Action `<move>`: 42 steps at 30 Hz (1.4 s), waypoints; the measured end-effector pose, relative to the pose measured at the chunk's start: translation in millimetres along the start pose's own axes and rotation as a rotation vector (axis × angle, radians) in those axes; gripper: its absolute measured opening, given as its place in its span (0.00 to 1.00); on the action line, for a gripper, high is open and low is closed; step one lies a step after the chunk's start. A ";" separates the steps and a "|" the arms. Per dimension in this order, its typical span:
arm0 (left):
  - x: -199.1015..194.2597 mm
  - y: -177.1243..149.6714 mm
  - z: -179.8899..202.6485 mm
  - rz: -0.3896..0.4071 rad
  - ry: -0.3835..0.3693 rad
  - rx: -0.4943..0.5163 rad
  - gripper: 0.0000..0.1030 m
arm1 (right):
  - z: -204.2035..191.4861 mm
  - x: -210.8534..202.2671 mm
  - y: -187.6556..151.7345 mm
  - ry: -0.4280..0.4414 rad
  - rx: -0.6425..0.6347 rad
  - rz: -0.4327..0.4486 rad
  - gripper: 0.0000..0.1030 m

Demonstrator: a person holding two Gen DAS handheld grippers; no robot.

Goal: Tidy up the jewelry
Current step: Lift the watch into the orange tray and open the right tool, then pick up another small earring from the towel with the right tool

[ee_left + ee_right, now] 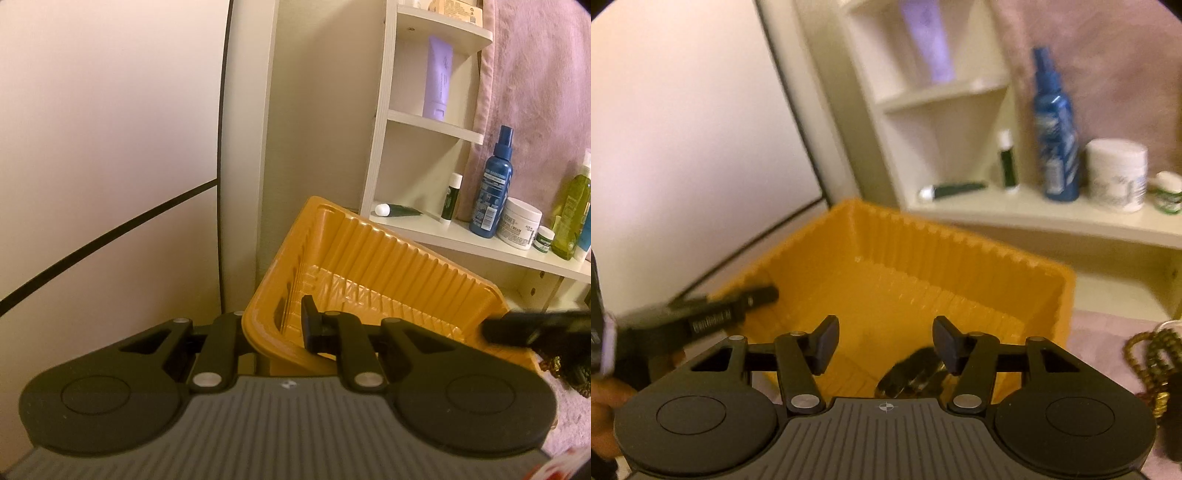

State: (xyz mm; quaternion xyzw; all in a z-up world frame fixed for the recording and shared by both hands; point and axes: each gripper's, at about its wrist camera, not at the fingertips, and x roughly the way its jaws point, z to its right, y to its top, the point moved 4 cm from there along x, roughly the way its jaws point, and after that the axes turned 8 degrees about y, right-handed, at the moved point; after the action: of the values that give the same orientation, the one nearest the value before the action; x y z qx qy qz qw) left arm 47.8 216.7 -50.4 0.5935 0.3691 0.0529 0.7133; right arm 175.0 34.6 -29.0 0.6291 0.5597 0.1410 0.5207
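Fingers of the right gripper (884, 345) stand well apart over the near end of an orange ribbed tray (960, 266), and nothing sits between the pads. Just below the gap, a dark, shiny piece of jewelry (908, 374) lies on the tray floor against the near wall; the blur hides what kind it is. The left gripper (280, 325) is clamped on the tray's left rim, one finger inside the wall and the other outside, and the tray (388, 258) sits tilted, its far corner raised toward the wall. In the right wrist view that same gripper reaches in from the left edge onto the rim. To the right of the tray, strings of brown beads (1148, 354) lie on a pale pink cloth (1108, 325). Beyond the tray stands a cream shelf unit (432, 125) holding a lilac tube (437, 77), a blue spray bottle (493, 188), a white cream jar (519, 223) and a small green stick (451, 197).
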 end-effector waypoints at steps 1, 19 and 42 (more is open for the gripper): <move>-0.1 -0.1 0.2 0.001 0.000 0.001 0.14 | 4.5 -6.9 2.7 -0.015 0.005 0.011 0.55; 0.1 -0.4 3.1 -0.012 0.015 0.026 0.14 | 96.3 -83.8 -52.0 -0.271 0.119 -0.155 0.36; 0.4 4.4 3.2 -0.061 0.012 0.061 0.14 | 76.7 -33.0 -71.5 -0.307 0.004 -0.329 0.09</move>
State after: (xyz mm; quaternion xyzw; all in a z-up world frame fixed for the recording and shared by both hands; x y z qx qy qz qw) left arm 51.6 215.6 -46.6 0.6032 0.3927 0.0234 0.6938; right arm 182.5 -43.7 -105.8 0.5443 0.5693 -0.0446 0.6145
